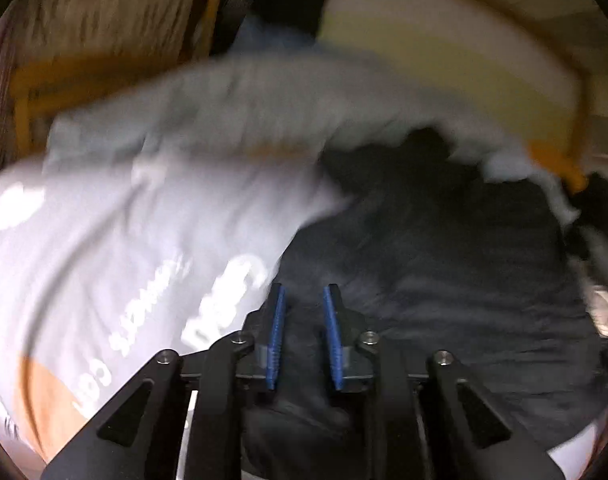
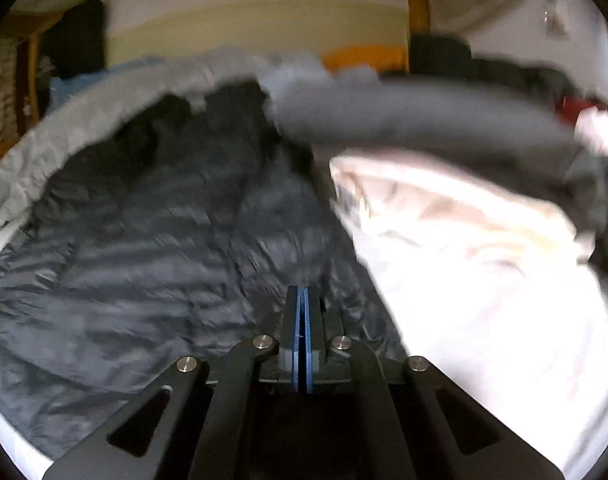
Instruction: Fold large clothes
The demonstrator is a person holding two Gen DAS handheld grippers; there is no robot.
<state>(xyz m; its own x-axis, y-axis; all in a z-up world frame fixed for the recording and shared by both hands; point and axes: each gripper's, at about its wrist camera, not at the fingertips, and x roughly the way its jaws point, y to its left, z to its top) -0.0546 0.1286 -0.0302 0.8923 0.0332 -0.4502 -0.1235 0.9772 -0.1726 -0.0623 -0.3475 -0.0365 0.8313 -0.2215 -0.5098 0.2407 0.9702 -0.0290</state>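
Note:
A dark quilted jacket [image 1: 444, 260] lies spread across the pile and fills the left half of the right wrist view [image 2: 164, 240]. My left gripper [image 1: 303, 292] has its blue pads a narrow gap apart, with a fold of that jacket between them, and dark cloth bulges below the fingers. Low over the jacket's right side, my right gripper [image 2: 303, 290] has its pads pressed together, and no cloth shows between them. A grey T-shirt with white lettering [image 1: 124, 240] lies left of the left gripper. Both views are blurred.
White cloth [image 2: 484, 280] is heaped right of the right gripper, under a grey garment [image 2: 404, 116]. Light grey fabric [image 2: 84, 120] rims the jacket's far side. A pale yellow and white mattress [image 2: 256, 20] and an orange wooden frame [image 1: 64, 80] stand behind.

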